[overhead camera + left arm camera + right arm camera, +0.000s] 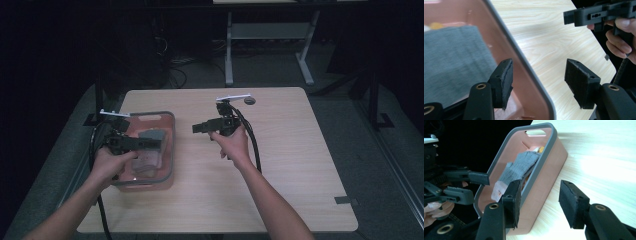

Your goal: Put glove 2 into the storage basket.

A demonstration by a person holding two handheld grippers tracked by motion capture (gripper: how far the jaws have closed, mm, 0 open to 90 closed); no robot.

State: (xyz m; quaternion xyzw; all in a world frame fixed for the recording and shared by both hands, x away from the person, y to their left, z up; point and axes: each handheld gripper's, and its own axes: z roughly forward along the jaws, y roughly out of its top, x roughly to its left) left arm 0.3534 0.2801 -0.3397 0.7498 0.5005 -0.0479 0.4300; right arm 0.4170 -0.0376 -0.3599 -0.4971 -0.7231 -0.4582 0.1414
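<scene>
A salmon-pink bin with a grey rim stands at the left of the wooden table. A grey knitted glove lies inside it, seen close in the left gripper view as grey fabric. My left gripper hovers over the bin, its jaws open and astride the bin's rim, with nothing pressed between them. My right gripper is held above mid-table and points left at the bin. It is open and empty. The glove leans against the bin's wall.
Something yellow lies under the glove at the bin's far end. A small dark disc sits near the table's back edge and a grey tape mark at the front right. Bare wood stretches to the right of the bin.
</scene>
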